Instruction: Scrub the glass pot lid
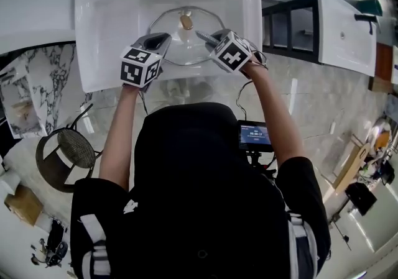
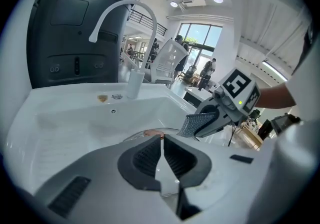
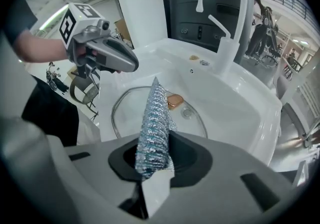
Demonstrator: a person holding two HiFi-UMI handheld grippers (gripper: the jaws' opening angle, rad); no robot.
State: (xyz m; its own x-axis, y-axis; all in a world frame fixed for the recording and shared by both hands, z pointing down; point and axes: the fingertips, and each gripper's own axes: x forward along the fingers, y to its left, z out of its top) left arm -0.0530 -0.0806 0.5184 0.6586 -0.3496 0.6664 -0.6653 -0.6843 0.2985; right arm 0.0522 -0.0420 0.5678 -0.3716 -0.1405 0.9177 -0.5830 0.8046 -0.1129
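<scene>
Two claws over the lid in the sink

Nearest, at 11 o'clock from the person, the left gripper (image 1: pixel 160 40) points down over the lid's left edge, its jaws pressed together with nothing between them. At 1 o'clock the right gripper (image 1: pixel 205 36) is clamped on a silvery mesh scrubber (image 3: pixel 152 128), which sticks out past its jaws toward the glass; whether it touches the glass cannot be told. Beyond both tips, at 12 o'clock, the glass lid (image 1: pixel 183 49) lies in the basin of the white sink (image 1: pixel 99 35), its copper knob (image 1: pixel 186 21) facing up. Farthest, still at 12 o'clock, the white faucet (image 2: pixel 135 82) stands on the far rim.
</scene>
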